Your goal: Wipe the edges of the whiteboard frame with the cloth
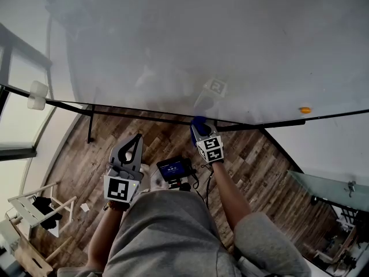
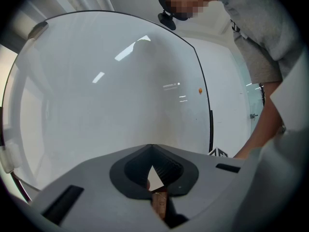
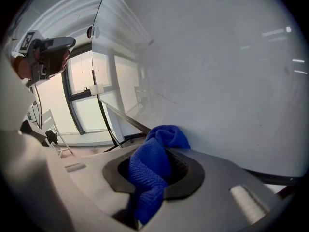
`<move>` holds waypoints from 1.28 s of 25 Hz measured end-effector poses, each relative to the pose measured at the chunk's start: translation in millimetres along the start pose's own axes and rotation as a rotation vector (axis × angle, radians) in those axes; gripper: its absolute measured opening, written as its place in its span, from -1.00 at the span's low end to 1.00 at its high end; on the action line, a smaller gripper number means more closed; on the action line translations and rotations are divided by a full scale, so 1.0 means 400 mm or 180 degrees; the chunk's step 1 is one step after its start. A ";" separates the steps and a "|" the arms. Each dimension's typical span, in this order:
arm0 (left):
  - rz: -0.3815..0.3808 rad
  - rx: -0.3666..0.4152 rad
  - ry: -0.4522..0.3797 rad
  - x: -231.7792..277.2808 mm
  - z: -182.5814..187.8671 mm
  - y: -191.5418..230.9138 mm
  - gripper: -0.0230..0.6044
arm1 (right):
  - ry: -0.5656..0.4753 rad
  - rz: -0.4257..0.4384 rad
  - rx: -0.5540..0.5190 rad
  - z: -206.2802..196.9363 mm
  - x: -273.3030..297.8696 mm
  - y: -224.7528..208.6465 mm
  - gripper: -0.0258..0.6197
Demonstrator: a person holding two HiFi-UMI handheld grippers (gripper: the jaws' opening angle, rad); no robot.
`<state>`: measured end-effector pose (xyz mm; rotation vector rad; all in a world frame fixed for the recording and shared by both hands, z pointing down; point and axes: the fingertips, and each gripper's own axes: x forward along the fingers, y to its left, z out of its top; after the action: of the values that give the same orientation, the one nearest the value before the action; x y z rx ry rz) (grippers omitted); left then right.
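Wood-plank floor (image 1: 75, 154) spread below the person's grey shorts (image 1: 167, 235) in the head view, with a small screened device (image 1: 174, 168) just ahead of the waist. Nearest on the left, the left gripper (image 1: 138, 136) hung over the floor, short of the board, its fingers brought together at the tips with nothing caught between them; its own view confirmed this, showing only a sliver of a gap behind the tips. Further forward, the right gripper (image 1: 202, 133) reached up to the black frame (image 1: 259, 125) along the whiteboard's lower edge. Only the right gripper view made the grasp plain: the fingers were clamped on a bunched blue cloth (image 3: 152, 168), whose upper fold lay against the whiteboard (image 1: 202, 39) at its bottom edge. Beyond, the head view showed a white block (image 1: 37, 95) at the frame's left corner and a small orange spot (image 1: 305, 110) on the board, which the left gripper view also caught near the frame's upright side. Farthest off, bright windows (image 3: 91, 110) appeared in the right gripper view alone.
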<state>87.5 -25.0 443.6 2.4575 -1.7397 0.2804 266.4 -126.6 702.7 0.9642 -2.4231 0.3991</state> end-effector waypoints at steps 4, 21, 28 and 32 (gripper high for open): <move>-0.0021 -0.0018 -0.0017 -0.001 0.002 0.001 -0.90 | 0.0077 0.0004 0.0038 0.004 -0.003 0.004 -0.63; 0.0169 -0.0029 -0.0002 -0.080 -0.013 0.147 -0.90 | 0.0096 -0.0001 0.0178 0.029 0.064 0.076 -0.63; 0.0183 -0.0038 0.0006 -0.107 -0.022 0.162 -0.90 | 0.0108 0.0016 0.0171 0.045 0.085 0.105 -0.63; 0.0205 -0.0029 0.0021 -0.119 -0.026 0.192 -0.90 | 0.0129 0.0006 0.0194 0.050 0.101 0.123 -0.63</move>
<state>-0.9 -4.7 442.5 2.3947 -1.8156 0.2858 199.8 -123.0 704.1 0.9705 -2.3877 0.4911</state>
